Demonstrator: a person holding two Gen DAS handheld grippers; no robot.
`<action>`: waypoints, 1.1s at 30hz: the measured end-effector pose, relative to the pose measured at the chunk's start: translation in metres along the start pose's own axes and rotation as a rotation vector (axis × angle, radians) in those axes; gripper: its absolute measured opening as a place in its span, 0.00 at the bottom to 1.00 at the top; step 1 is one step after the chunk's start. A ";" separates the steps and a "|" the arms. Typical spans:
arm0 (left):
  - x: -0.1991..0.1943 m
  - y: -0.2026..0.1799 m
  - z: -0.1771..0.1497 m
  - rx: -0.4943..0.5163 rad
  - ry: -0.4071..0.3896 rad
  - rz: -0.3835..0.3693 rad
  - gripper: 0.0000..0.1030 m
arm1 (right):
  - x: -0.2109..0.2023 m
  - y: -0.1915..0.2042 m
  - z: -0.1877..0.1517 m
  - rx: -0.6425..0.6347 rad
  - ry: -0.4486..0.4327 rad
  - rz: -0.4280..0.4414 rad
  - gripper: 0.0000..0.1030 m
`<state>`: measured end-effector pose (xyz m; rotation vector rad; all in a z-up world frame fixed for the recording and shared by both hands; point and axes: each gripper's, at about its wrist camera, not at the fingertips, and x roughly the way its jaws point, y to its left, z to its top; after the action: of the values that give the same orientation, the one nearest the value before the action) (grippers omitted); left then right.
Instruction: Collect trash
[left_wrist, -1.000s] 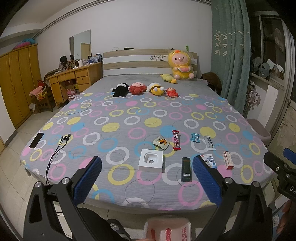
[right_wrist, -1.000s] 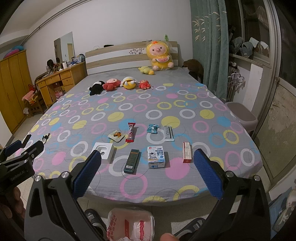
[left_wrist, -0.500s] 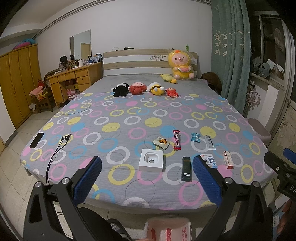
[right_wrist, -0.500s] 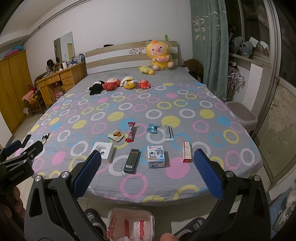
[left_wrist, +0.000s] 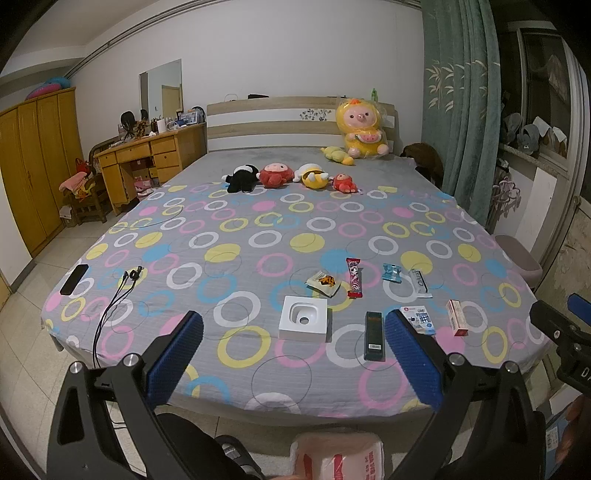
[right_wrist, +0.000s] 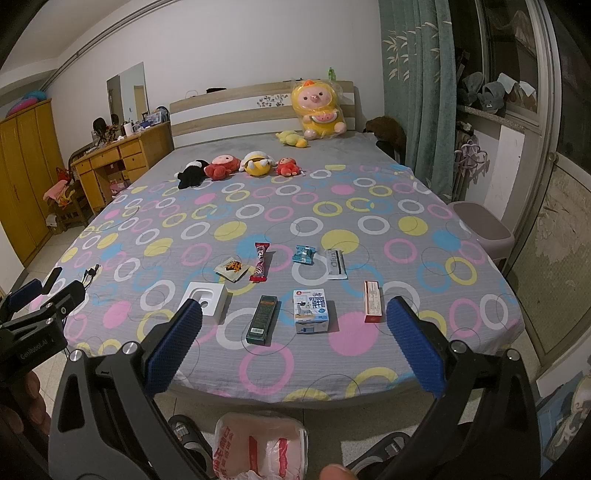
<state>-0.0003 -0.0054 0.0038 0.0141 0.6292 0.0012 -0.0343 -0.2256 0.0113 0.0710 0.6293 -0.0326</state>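
— Where's the trash?
— Near the foot of the bed (right_wrist: 369, 343): white box (right_wrist: 207, 297), dark carton (right_wrist: 262, 319), milk carton (right_wrist: 311, 310), red-white box (right_wrist: 372, 301); behind them four wrappers, the red one (right_wrist: 260, 261) among them.
— And the grippers?
— Left gripper (left_wrist: 293, 354) and right gripper (right_wrist: 293, 349) both spread wide, empty; a pink bag (right_wrist: 260, 445) below.

Wrappers (right_wrist: 260, 261) and small boxes (right_wrist: 310, 310) flat near bed's (right_wrist: 258, 206) foot edge
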 end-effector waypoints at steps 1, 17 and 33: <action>0.000 0.000 0.000 -0.001 -0.001 -0.001 0.94 | 0.000 0.000 0.000 0.000 -0.001 0.001 0.95; 0.000 0.000 0.000 0.002 0.000 0.000 0.94 | 0.001 0.001 0.001 -0.004 0.002 -0.001 0.95; -0.002 0.002 0.001 0.004 0.001 0.000 0.94 | 0.001 0.002 0.000 -0.004 0.007 -0.005 0.95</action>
<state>-0.0007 -0.0030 0.0058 0.0183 0.6305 -0.0002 -0.0337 -0.2233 0.0108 0.0655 0.6369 -0.0362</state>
